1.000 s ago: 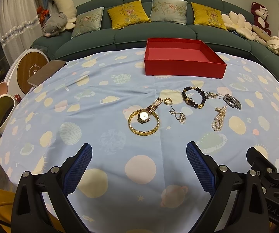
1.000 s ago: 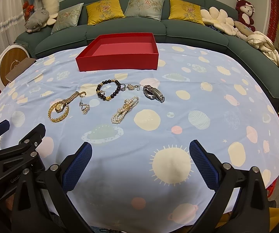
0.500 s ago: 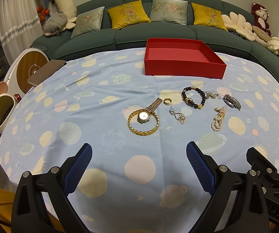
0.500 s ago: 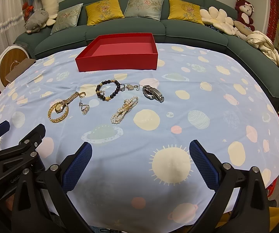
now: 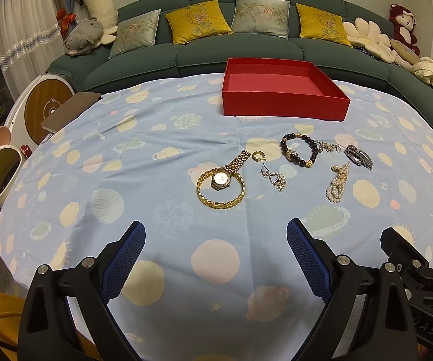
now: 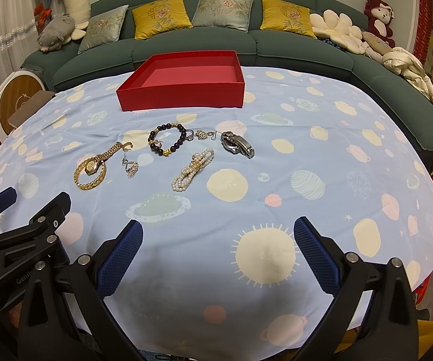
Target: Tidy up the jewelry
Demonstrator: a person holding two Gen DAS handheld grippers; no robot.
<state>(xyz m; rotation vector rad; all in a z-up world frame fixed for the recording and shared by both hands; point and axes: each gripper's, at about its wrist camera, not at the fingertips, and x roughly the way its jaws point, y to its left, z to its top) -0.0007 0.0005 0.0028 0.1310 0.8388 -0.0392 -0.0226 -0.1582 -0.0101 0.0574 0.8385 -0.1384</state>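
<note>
Ahead of left hand-held gripper (image 5: 215, 245), well apart: gold watch (image 5: 222, 177).

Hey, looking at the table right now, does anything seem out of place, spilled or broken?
Nothing looks spilled or broken. The red box is empty while every piece lies loose on the tablecloth in front of it. The gold watch lies overlapping the gold bangle, and the pearl strand is bunched in a knot.
</note>
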